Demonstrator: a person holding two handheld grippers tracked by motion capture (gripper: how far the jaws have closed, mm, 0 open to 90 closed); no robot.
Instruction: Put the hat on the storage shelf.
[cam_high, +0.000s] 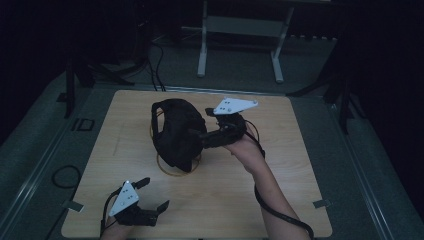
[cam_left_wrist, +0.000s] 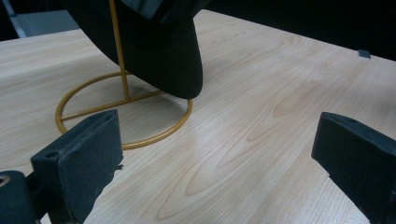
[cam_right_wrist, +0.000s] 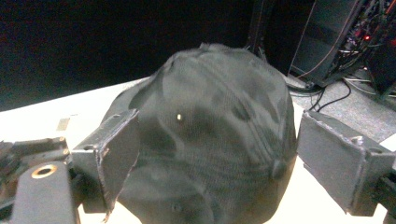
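One black cap on one gold stand; two grippers, both jaws apart.

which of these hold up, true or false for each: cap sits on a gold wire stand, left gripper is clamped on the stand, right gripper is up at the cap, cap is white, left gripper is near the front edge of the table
1. The cap sits on a gold wire stand. True.
2. The left gripper is clamped on the stand. False: it is open and apart from the stand, holding nothing.
3. The right gripper is up at the cap. True: its fingers are spread either side of the cap, not closed on it.
4. The cap is white. False: it is black.
5. The left gripper is near the front edge of the table. True.
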